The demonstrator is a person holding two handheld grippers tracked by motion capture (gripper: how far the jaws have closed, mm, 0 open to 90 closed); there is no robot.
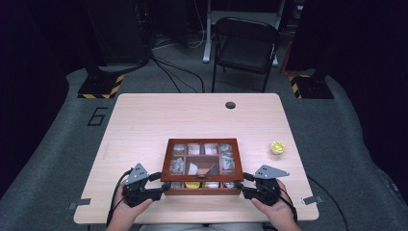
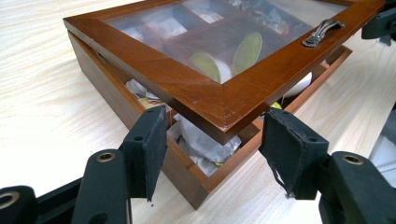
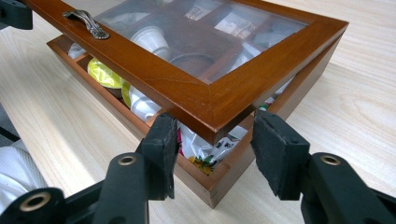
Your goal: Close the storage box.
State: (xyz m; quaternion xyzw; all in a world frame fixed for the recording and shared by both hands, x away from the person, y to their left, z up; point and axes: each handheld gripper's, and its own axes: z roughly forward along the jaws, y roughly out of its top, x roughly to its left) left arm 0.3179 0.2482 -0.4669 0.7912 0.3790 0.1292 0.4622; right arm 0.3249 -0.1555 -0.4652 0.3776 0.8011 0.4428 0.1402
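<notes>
Wooden box [image 1: 202,166] between left tongs [image 1: 162,187], right tongs [image 1: 243,186], lid [image 2: 219,100] corners gripped

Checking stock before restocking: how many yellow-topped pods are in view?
2: one loose pod on the table right of the box; one pod in its front row. Others may be hidden.

I am reading one sign, a dark numeral "6" [image 1: 97,116] marked on the grey floor mat [image 1: 72,144] left of the table, packet print inside the box staying too blurred for me to read
</notes>
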